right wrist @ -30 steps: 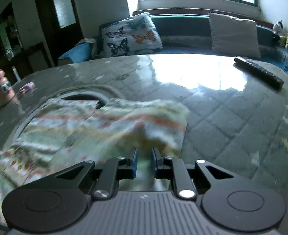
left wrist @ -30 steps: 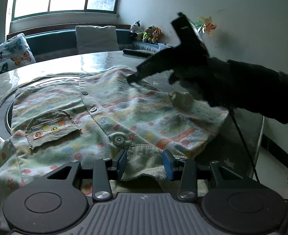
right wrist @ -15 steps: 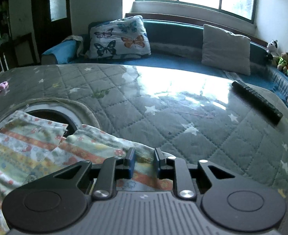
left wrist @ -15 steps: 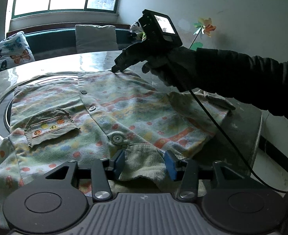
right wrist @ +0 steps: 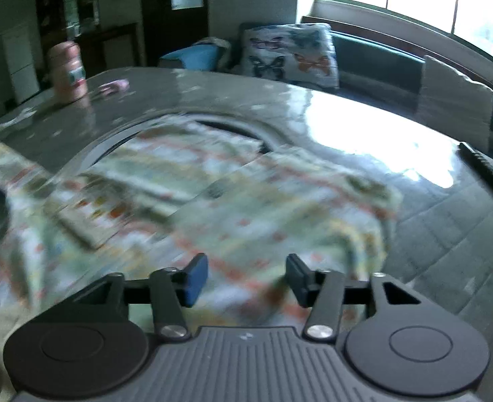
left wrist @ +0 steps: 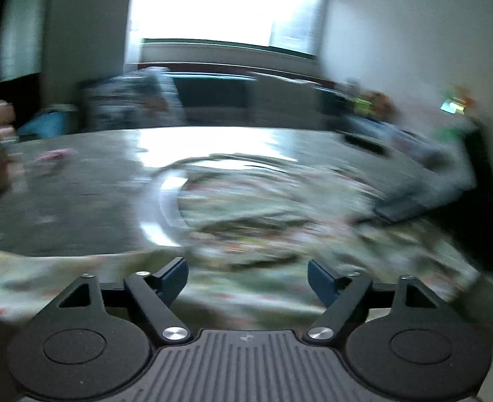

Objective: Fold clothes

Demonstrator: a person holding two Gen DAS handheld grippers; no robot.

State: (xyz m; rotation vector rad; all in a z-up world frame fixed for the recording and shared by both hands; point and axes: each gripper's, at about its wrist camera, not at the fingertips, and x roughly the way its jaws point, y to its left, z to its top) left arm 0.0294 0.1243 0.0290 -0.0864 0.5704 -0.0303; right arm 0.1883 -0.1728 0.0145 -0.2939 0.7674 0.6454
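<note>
A pale green child's shirt (right wrist: pixel 233 207) with orange and red dots lies spread on the grey quilted round table (right wrist: pixel 447 234), a pocket (right wrist: pixel 88 221) showing at its left. My right gripper (right wrist: pixel 246 279) hovers over the shirt's near part, its jaws opening with nothing pinched between the blue pads. In the blurred left wrist view the same shirt (left wrist: pixel 263 211) lies ahead, and my left gripper (left wrist: pixel 248 278) is above its near edge, jaws opening wide and gripping nothing.
A black remote (right wrist: pixel 487 174) lies at the table's right. A pink canister (right wrist: pixel 68 72) and a small pink item (right wrist: pixel 112 86) stand far left. A bench with a butterfly cushion (right wrist: pixel 290 53) and a grey cushion (right wrist: pixel 454 100) runs under the window.
Both grippers have let go of the shirt and opened. Both views have swung left and pulled back, so more of the shirt and table shows. The shirt's right side now lies folded inward.
</note>
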